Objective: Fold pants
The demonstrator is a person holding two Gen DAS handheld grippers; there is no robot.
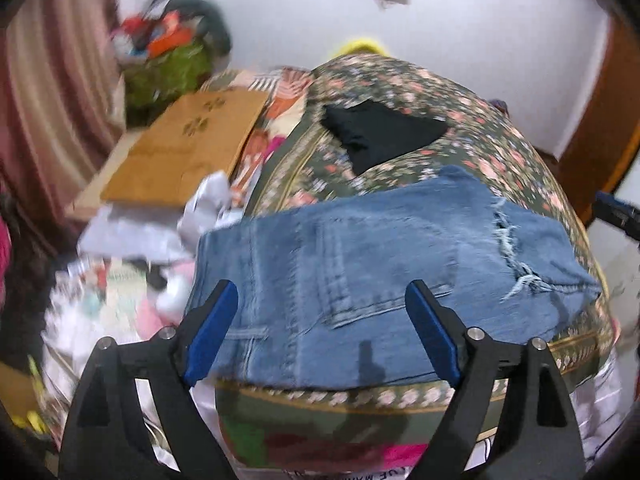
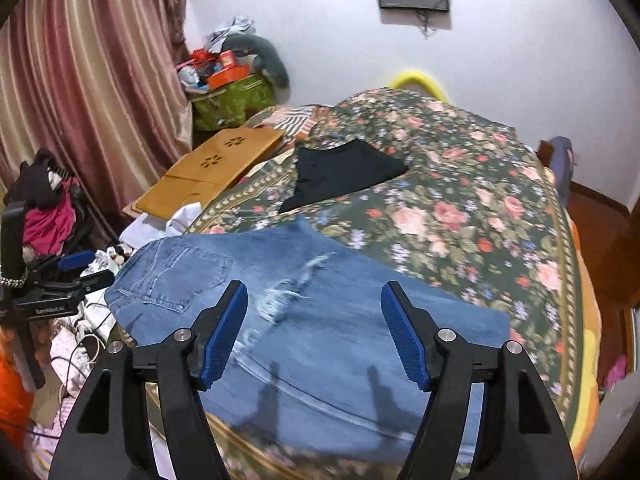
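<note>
Blue ripped jeans (image 1: 380,264) lie folded in a flat block across the near edge of the floral bedspread (image 1: 500,148); they also show in the right wrist view (image 2: 320,320). My left gripper (image 1: 322,304) is open and empty, hovering above the waistband and back-pocket end. My right gripper (image 2: 314,304) is open and empty, above the middle of the jeans by the frayed rip (image 2: 288,292). The left gripper also shows at the left edge of the right wrist view (image 2: 76,270), beside the waistband end.
A folded black garment (image 1: 380,132) lies farther back on the bed, also in the right wrist view (image 2: 344,172). A wooden lap tray (image 2: 212,172) and white cloths (image 1: 204,208) lie left of the bed. A cluttered green bin (image 2: 232,100) stands by the curtain.
</note>
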